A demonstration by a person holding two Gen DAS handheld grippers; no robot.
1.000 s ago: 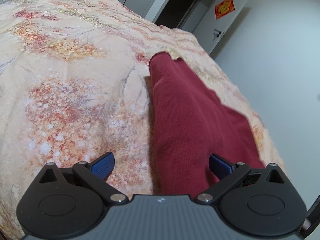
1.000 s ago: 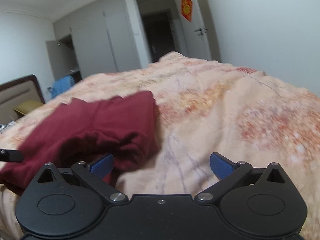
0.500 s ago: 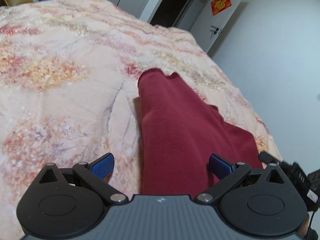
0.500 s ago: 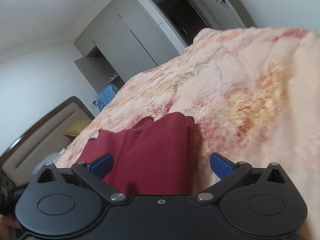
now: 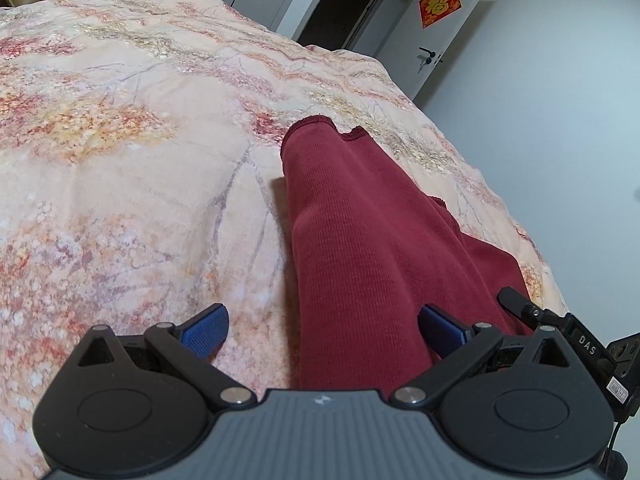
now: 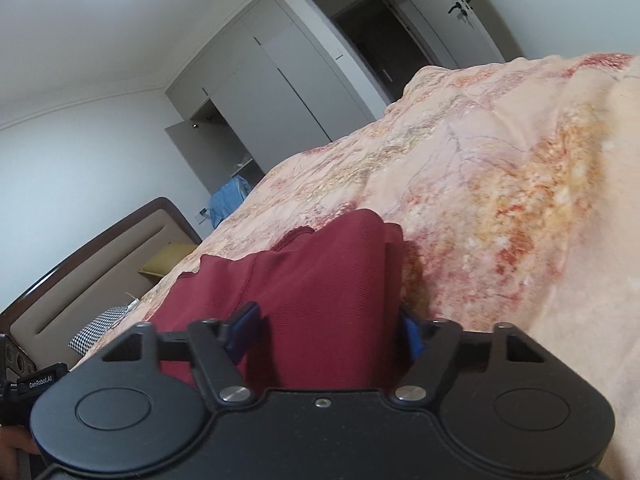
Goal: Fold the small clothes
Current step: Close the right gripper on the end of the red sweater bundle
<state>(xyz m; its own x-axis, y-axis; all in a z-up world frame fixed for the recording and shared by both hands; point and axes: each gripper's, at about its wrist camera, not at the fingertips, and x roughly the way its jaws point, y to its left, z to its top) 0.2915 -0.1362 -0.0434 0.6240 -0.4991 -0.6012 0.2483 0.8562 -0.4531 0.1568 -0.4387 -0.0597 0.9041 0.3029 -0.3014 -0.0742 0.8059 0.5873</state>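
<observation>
A dark red ribbed garment (image 5: 360, 240) lies on a bed covered by a peach floral quilt (image 5: 120, 140). It is partly folded into a long strip that runs straight ahead of both claws, away from them.

The left gripper (image 5: 322, 330) has its jaws wide apart. One blue pad sits over bare quilt to the garment's left; the other sits over the cloth. The strip's left edge lies between them, and neither pad presses on it.

The right gripper (image 6: 324, 330) is closing its jaws with the near end of the garment between them. The cloth fills most of the gap. Whether the pads already pinch it is hard to tell, since its right pad is mostly hidden behind the fabric.

The knit looks soft, light and limp, so it will likely sag and slide out of shape when lifted. Taking the near edge or corners through all layers at once seems the safest hold.

The garment's near end is cut off behind both gripper bodies, its type is unclear, and layers underneath are hidden. A wardrobe (image 6: 280, 92) and dark doorway (image 6: 384, 32) stand beyond the bed.
</observation>
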